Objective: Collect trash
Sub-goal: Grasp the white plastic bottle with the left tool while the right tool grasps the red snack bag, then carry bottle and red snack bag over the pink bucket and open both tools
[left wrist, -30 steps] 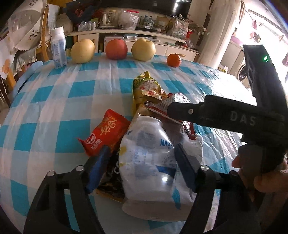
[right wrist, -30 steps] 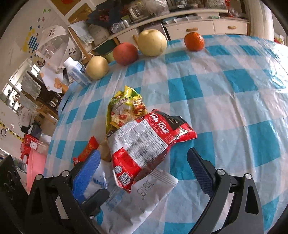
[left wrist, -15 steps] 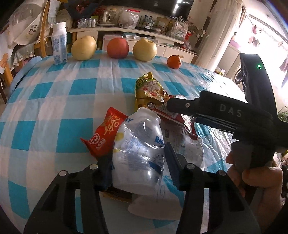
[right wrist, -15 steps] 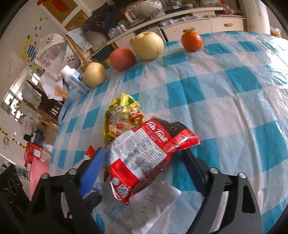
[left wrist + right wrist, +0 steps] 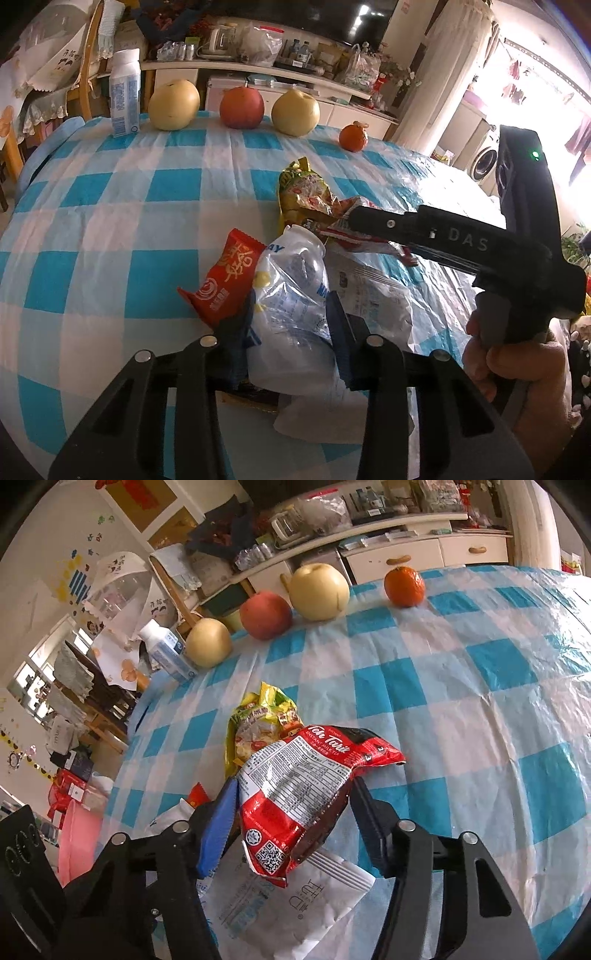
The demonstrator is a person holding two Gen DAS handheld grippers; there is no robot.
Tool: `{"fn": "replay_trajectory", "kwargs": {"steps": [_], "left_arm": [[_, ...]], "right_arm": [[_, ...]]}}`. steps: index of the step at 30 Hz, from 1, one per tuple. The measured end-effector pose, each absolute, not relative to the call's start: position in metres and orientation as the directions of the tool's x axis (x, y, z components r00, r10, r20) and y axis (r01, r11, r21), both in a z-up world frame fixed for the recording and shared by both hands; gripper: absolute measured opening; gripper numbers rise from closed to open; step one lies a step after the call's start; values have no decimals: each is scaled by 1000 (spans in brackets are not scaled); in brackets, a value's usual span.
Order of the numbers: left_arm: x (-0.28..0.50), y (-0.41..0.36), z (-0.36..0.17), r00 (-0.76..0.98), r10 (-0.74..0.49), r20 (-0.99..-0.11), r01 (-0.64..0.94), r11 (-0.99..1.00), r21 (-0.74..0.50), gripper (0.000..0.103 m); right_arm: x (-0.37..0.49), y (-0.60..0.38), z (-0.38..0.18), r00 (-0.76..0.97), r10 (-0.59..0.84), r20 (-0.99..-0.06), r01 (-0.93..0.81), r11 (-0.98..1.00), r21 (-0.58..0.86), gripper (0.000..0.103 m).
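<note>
Trash sits in a loose heap near your side of the checked tablecloth (image 5: 110, 236): a crumpled clear plastic bottle (image 5: 291, 295), a red and white Teh Tarik packet (image 5: 303, 786), an orange-red snack wrapper (image 5: 225, 284), a yellow-green wrapper (image 5: 258, 723) and a flat white pouch (image 5: 295, 897) underneath.

You are at the grasping step with both hands. Your left gripper (image 5: 291, 317) has just been closing, and its fingers now press the sides of the bottle, whose thin wall looks buckled between them. Your right gripper (image 5: 291, 812) has also just been closing around the Teh Tarik packet; its blue pad touches the packet's left edge and the dark pad sits against the right edge, so it looks gripped, though only lightly.

Next, I judge, you need to lift both pieces clear of the heap. Both are thin and crumple easily, so firm up the hold before raising. The packet overlaps the white pouch and the yellow-green wrapper, which may drag along.

No bin or bag for the trash shows in either view, so I cannot tell where these go. The only container standing is a small white bottle (image 5: 125, 99) at the far edge, beside a row of fruit (image 5: 242, 107); what it holds is not visible.
</note>
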State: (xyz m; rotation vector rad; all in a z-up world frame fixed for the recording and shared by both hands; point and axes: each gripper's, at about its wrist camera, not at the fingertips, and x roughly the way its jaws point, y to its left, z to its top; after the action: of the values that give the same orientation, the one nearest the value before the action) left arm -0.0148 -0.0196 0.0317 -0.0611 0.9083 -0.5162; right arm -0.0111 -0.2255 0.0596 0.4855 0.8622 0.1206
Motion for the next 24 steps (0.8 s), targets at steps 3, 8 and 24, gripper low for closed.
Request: {"fn": "replay_trajectory", "kwargs": {"steps": [3,8,24], "left_arm": [[-14,-15,34,505,-461,-730,400,874,-276,39],[-14,-4,40,523,-469,-711,391,874,-289,38],[-18,33,63,579,-495,-648,366,868,-336,37]], "right_arm": [[-13,-226,62,662,298,-688,82,883,461,58],[-17,-227,65,678,299,-671,74,881,468,57],[-40,-235,83,733,386,-560,27,806,591,56]]}}
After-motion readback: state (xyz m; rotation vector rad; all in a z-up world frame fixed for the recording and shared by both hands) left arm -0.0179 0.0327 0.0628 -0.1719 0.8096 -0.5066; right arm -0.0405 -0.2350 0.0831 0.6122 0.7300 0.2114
